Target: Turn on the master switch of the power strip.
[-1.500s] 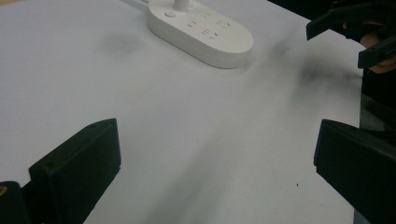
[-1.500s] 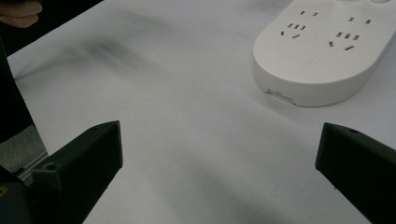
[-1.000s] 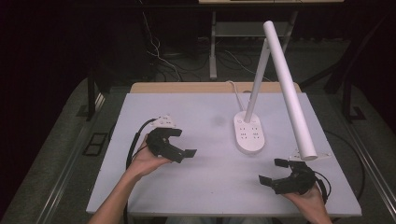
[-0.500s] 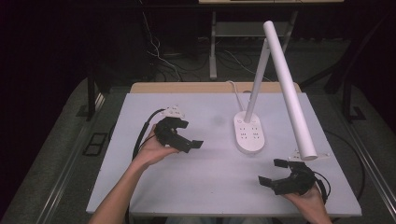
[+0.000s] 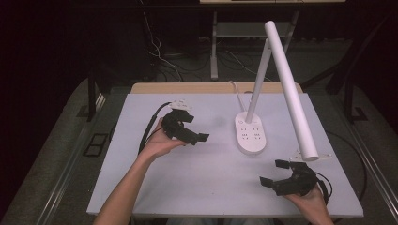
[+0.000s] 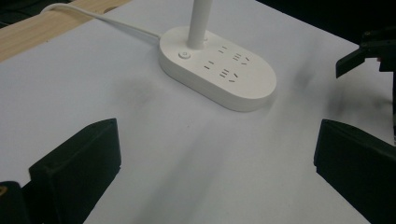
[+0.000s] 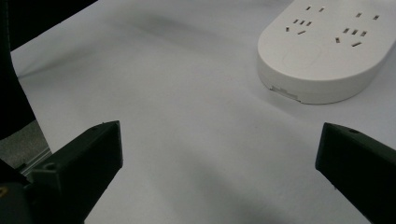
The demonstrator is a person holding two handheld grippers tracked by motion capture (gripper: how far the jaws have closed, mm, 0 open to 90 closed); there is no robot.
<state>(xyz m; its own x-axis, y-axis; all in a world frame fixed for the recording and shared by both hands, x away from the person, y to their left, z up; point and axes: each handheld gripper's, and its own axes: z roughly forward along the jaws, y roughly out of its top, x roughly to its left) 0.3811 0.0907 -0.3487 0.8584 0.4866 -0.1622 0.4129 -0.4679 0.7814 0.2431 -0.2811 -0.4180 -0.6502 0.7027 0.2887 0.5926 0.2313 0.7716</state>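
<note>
Left gripper hovers with jaws spread wide, empty, left of the desk lamp standing mid-table; right gripper, likewise agape, waits near-right. Lamp looks rigid, top-heavy, smooth: grip its slim stem.

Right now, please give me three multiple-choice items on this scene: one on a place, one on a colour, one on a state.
1. Where does the lamp base stand?
A. on the table, between the two grippers
B. on the floor
C. in the left gripper

2. What colour is the lamp?
A. red
B. white
C. green

3. How do the jaws of the left gripper stand?
A. shut on the cord
B. shut on nothing
C. open, holding nothing

Answers: 1 A, the high view shows it between the left gripper and the right gripper; 2 B, base and tube are white; 3 C, the left gripper view shows bare table between them.
</note>
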